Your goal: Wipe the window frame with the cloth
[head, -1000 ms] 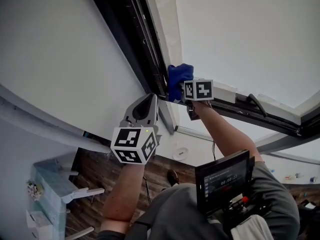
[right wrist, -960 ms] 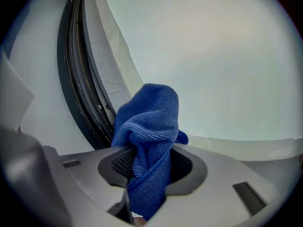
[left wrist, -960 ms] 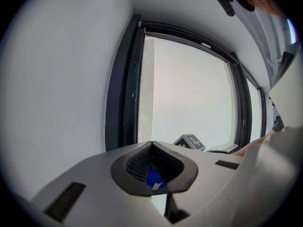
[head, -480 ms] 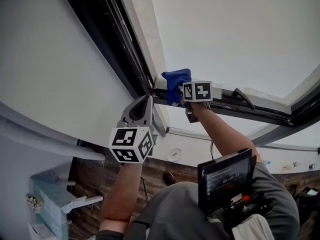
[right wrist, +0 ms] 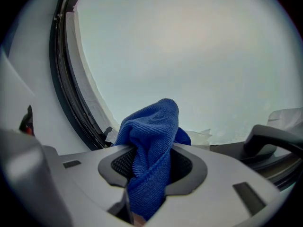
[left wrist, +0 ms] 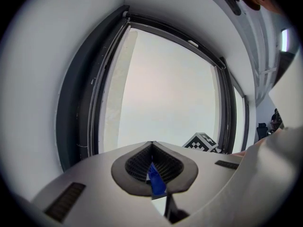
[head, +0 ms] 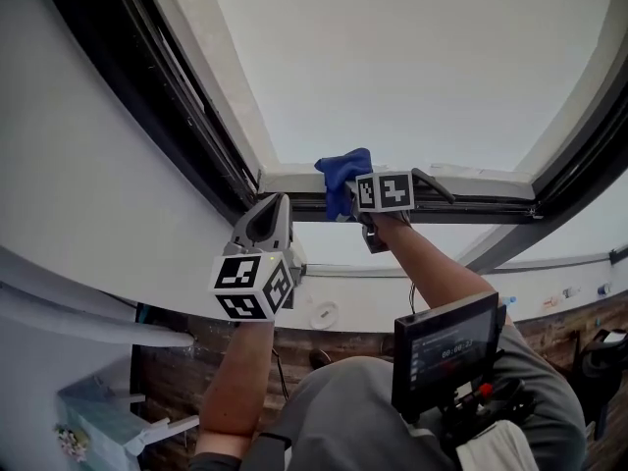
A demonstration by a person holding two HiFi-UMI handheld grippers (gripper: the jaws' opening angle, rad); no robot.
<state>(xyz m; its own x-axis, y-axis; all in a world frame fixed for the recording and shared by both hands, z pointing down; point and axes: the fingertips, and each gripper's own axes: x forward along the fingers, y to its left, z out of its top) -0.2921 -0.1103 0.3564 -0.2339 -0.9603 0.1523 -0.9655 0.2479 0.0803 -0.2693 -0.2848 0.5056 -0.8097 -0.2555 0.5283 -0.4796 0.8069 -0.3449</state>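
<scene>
A blue cloth (head: 343, 177) is bunched in my right gripper (head: 349, 200), which is shut on it. The cloth presses on the bottom rail of the dark window frame (head: 481, 205), a little right of the lower left corner. In the right gripper view the blue cloth (right wrist: 151, 136) bulges up out of the right gripper (right wrist: 152, 163), with the window frame (right wrist: 71, 103) to its left. My left gripper (head: 278, 202) hovers just below that corner, shut and empty. In the left gripper view the left gripper (left wrist: 151, 144) points at the pane, and a sliver of blue shows through the gap behind its tips.
A window handle (head: 433, 183) lies on the rail just right of my right gripper, and it also fills the right of the right gripper view as the window handle (right wrist: 267, 136). A small screen (head: 446, 349) hangs at the person's chest. White furniture (head: 108, 415) stands on the wooden floor (head: 339, 346) below.
My right gripper has slid the cloth rightward along the bottom rail, away from the corner. The head view has swung so that more of the pane shows. The left gripper stays about where it was.
</scene>
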